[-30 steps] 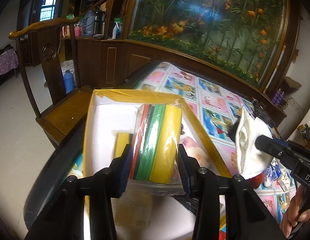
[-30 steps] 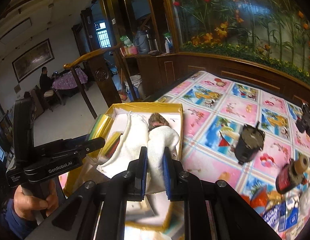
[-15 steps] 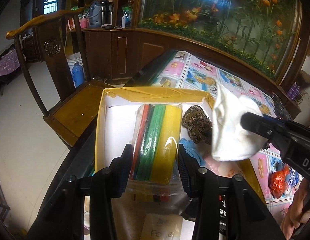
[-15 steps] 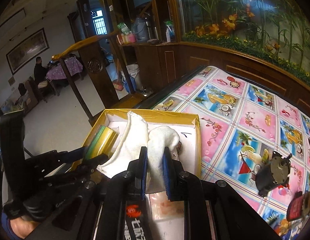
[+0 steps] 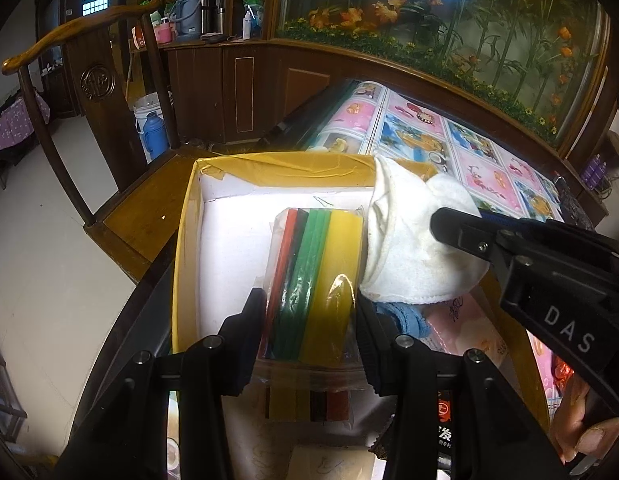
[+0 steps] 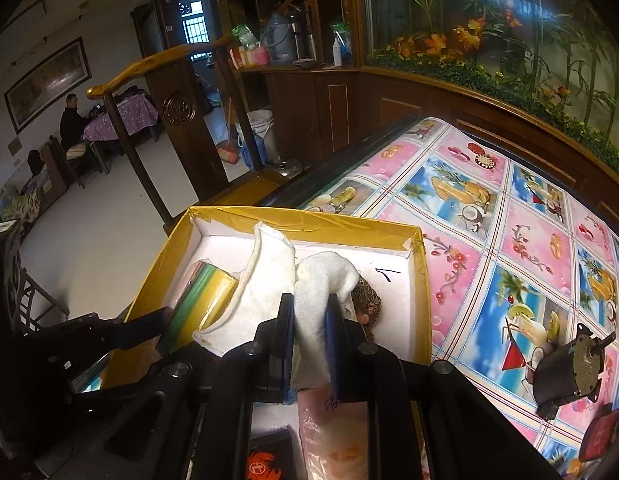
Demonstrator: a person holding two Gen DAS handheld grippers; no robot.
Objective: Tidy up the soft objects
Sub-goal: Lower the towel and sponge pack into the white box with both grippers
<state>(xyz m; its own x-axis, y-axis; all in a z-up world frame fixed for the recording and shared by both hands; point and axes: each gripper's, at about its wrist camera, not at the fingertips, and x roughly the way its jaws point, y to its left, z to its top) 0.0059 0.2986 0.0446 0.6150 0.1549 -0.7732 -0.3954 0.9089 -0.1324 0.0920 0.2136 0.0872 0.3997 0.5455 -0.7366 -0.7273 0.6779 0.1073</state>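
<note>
White cloth (image 6: 309,300) sits pinched between right tongs (image 6: 309,344).

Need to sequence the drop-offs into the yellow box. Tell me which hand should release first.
Left, probably. The left gripper holds the bagged colored sponges low over bare floor of the yellow box. The right gripper holds the white cloth draped against them.

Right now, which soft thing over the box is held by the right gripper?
The white cloth, pinched between the right gripper fingers. The bag of coloured sponge sheets beside it sits in the left gripper.
</note>
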